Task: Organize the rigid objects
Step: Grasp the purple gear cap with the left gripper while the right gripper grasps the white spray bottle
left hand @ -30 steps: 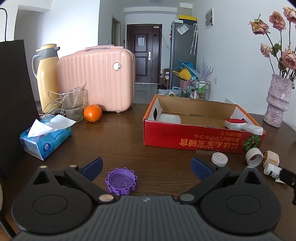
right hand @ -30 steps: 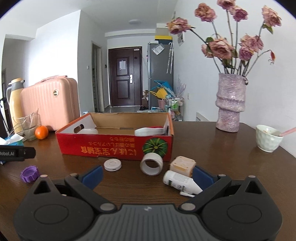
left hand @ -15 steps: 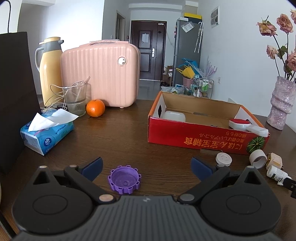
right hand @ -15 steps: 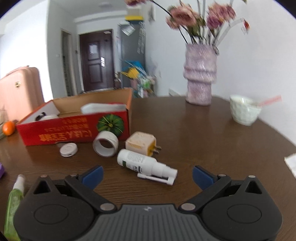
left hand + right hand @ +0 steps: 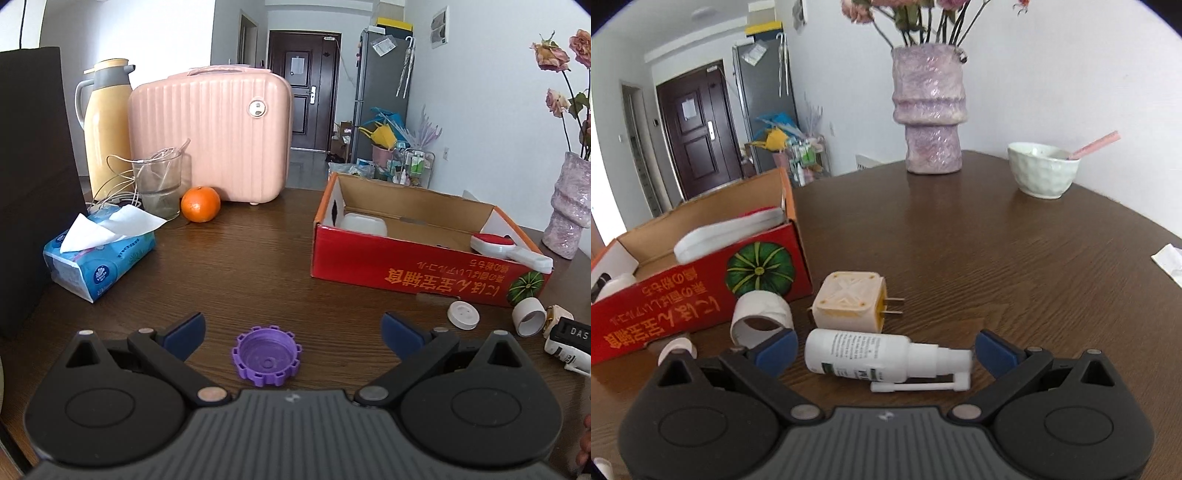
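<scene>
Since half a second ago the right gripper [image 5: 884, 349] has come closer to the white spray bottle [image 5: 871, 356], which now lies on its side between the spread, released fingers, not grasped. Just behind the bottle stand a cream plug adapter [image 5: 849, 304] and a white tape ring [image 5: 761, 319], near the red cardboard box [image 5: 683, 302]. The left gripper [image 5: 291, 326] is also wide open, with the purple cap [image 5: 266, 355] on the table [image 5: 240, 266] between its fingers. Farther back are the orange [image 5: 200, 204] and the pink suitcase [image 5: 210, 133].
</scene>
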Motion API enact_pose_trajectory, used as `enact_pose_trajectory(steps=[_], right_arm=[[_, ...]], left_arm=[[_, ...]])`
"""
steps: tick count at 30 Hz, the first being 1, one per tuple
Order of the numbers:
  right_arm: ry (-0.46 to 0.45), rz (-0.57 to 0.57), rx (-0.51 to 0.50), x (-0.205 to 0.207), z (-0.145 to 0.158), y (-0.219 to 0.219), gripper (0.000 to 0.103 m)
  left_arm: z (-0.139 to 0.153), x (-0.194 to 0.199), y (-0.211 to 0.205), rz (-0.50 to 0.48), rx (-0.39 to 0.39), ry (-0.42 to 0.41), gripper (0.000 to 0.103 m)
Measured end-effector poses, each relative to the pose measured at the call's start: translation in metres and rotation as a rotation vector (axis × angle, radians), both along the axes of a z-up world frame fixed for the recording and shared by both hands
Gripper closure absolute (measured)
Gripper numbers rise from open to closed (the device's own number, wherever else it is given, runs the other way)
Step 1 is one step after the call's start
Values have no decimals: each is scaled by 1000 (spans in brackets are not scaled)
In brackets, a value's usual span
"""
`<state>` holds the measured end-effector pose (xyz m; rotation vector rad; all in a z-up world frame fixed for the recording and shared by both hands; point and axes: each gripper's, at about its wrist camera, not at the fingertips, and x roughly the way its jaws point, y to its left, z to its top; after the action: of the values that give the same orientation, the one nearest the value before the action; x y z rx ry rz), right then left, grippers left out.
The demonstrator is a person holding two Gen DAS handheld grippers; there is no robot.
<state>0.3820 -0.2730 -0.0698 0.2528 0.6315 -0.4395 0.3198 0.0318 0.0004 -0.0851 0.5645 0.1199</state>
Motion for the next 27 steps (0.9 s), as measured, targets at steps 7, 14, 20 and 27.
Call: enact_pose_trajectory(steps=[7,14,20,27], right_arm=[[65,-34,-16,19,-9,1,0],[81,-8,-47,23,-12,-2,5],[47,-8,-11,16,-8,-11,6],[-35,0,16,-3,3,-19,6]], left_arm=[[0,1,10,9,-1,-1,0],[1,1,13,15,2,-8,0],[1,0,17,22,2,-11,0],[1,3,23,43,2,-8,0]])
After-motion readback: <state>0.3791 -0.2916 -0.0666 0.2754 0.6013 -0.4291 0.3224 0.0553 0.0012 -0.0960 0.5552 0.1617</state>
